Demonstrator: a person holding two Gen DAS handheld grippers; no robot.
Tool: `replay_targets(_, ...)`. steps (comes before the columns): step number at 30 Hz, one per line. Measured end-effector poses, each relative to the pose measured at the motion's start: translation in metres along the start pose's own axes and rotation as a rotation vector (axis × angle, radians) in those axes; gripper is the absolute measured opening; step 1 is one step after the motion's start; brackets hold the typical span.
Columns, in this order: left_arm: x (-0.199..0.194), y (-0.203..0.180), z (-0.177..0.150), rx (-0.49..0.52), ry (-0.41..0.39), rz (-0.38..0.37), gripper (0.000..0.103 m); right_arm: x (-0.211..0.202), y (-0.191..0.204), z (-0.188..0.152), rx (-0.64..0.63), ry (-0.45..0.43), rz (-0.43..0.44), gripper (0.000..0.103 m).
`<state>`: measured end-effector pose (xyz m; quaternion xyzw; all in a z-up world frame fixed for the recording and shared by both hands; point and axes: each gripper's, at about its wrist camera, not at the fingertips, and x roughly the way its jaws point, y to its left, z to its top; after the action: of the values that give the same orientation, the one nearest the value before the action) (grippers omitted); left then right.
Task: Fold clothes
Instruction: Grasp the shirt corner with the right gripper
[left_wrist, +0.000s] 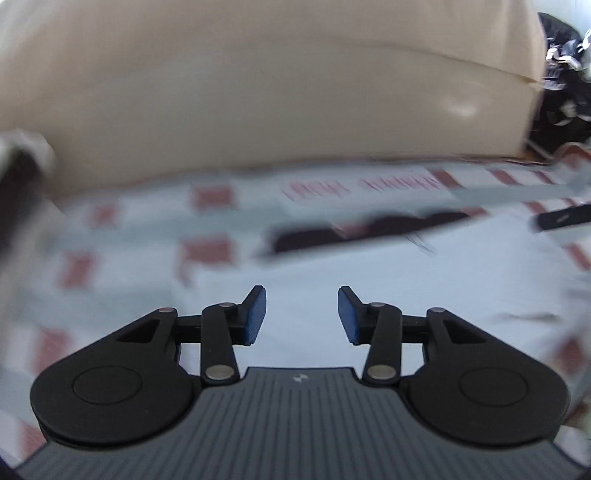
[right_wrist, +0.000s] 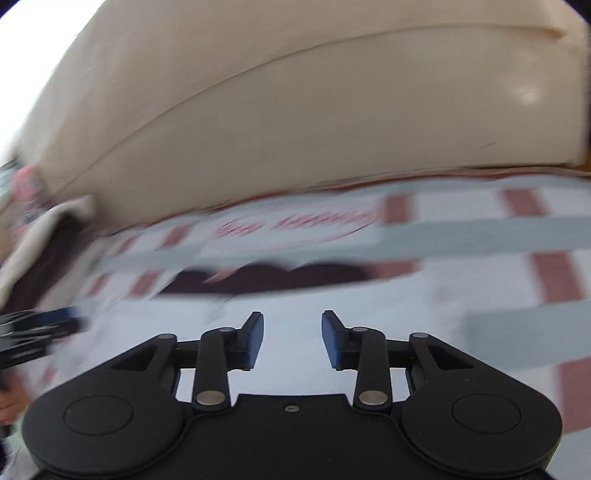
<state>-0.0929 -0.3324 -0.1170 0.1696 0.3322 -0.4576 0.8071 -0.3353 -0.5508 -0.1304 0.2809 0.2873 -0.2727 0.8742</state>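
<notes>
Both claws hang over a bed, tilted down toward the covers, and both views are smeared with blur. The left gripper (left_wrist: 301, 314) has its blue pads (left_wrist: 255, 314) standing apart with nothing between them; only pale cloth shows through the gap. The right gripper (right_wrist: 291, 339) is the same: pads parted, no fabric caught.

Below and just ahead of each claw lies a white garment (left_wrist: 332, 280), spread flat, its surface filling the space under the fingertips. At its far edge, straight ahead of the left claw, runs a dark band (left_wrist: 354, 229), perhaps a collar or trim; the blur makes it hard to say. The right claw looks at that same dark band (right_wrist: 266, 278) just beyond its tips.

The garment rests on a bedsheet (left_wrist: 207, 206) checked in red and grey, with red lettering further ahead. Beyond the sheet rises a cream padded headboard (left_wrist: 258, 92).

At the left edge of the right claw's view the other gripper shows, dark and blurred, beside the garment. To the far right of the left claw sits some dark clutter (left_wrist: 561, 74), too indistinct to name.
</notes>
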Motion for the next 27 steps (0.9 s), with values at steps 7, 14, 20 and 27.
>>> replay_targets(7, 0.023, -0.001, -0.048, 0.002, 0.234, 0.097, 0.048, 0.022, 0.030, -0.069, -0.238, 0.161, -0.144, 0.047)
replay_targets(14, 0.001, 0.026, -0.045, -0.146, 0.227, 0.182, 0.048, -0.025, -0.006, -0.077, 0.026, 0.085, -0.134, 0.056)
replay_targets(20, -0.009, -0.026, -0.022, -0.009, 0.051, -0.044, 0.052, -0.075, -0.050, -0.108, 0.426, -0.009, -0.030, 0.061)
replay_targets(27, 0.036, -0.081, -0.026, 0.087, 0.201, -0.101, 0.052, -0.057, -0.079, -0.153, 0.825, -0.055, 0.079, 0.063)
